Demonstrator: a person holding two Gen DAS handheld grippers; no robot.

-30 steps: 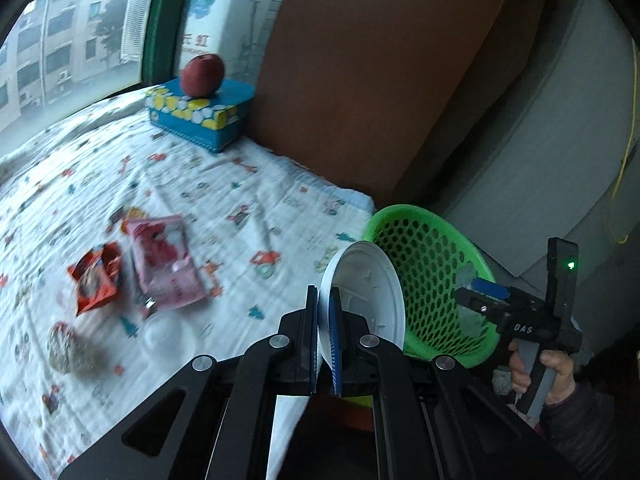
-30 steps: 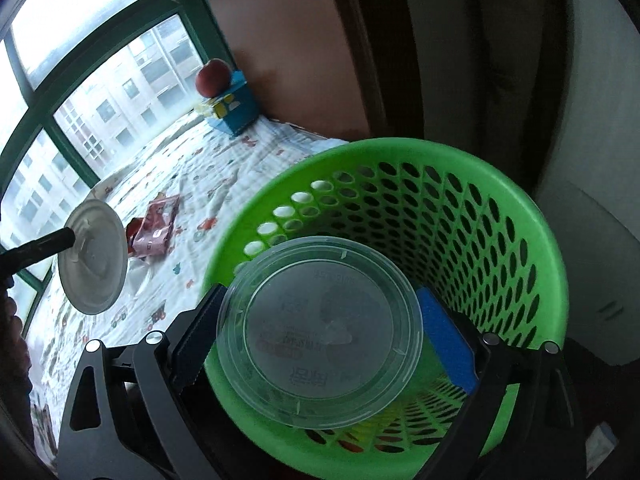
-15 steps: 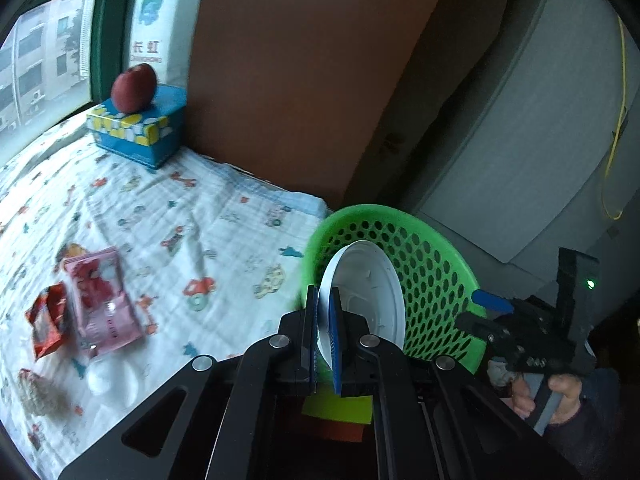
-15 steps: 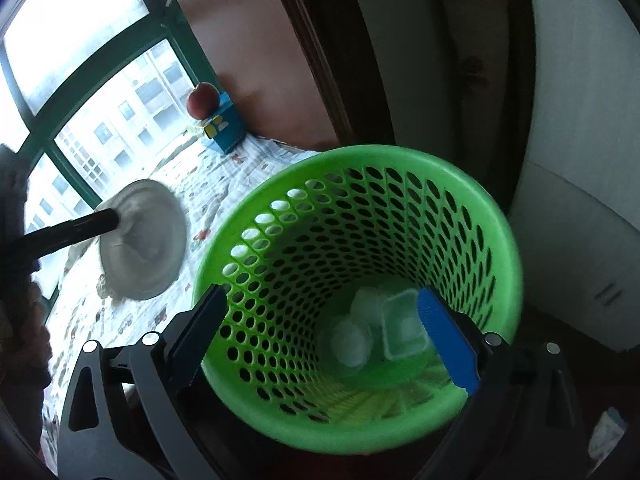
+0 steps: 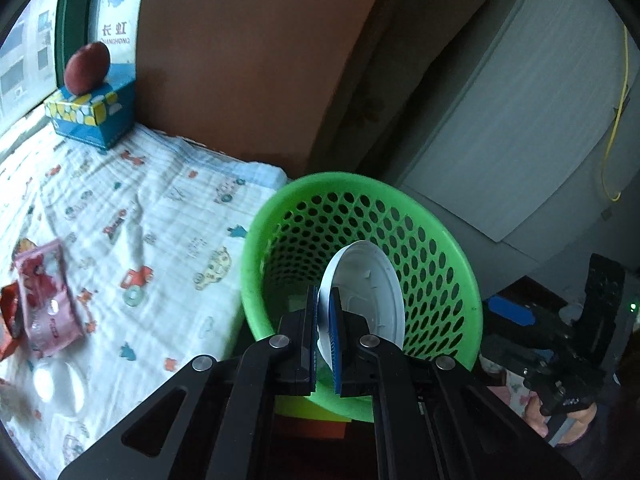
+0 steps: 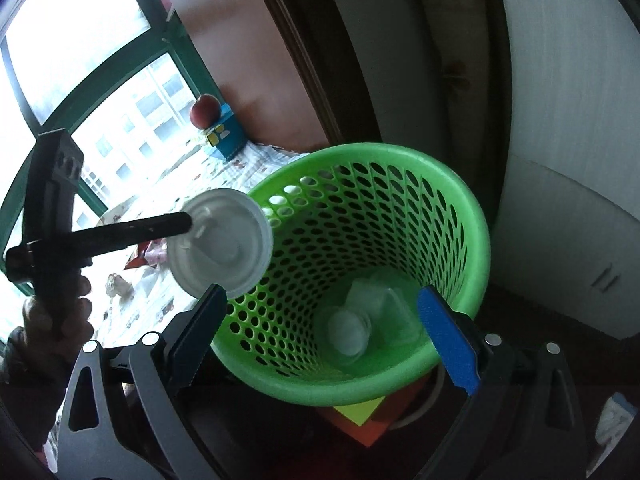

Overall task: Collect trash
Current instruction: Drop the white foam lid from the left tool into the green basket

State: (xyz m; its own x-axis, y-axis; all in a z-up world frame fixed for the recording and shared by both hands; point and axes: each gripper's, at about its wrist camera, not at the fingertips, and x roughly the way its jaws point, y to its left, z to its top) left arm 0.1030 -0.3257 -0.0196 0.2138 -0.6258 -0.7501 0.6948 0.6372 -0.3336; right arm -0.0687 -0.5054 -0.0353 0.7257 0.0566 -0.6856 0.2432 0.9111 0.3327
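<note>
Lid [image 5: 362,300] clamped edge-on in our left gripper [image 5: 324,344], held over the bin [image 5: 452,240] mouth.

We see the white round lid pinched at its lower rim between the left pads, its disc upright and standing above the green bin's near wall; in the right view the lid [image 6: 220,246] sits just at the bin's [image 6: 476,240] left rim. Our right gripper [image 6: 320,340] stands wide apart, holding nothing, its fingers either side of the bin opening. Clear containers [image 6: 368,320] lie at the bin bottom. On the sheet [image 5: 160,216] left of the bin: a pink wrapper [image 5: 46,296], well apart from the lid. An apple [image 5: 86,68] rests on a blue box [image 5: 92,116] at the far corner.
</note>
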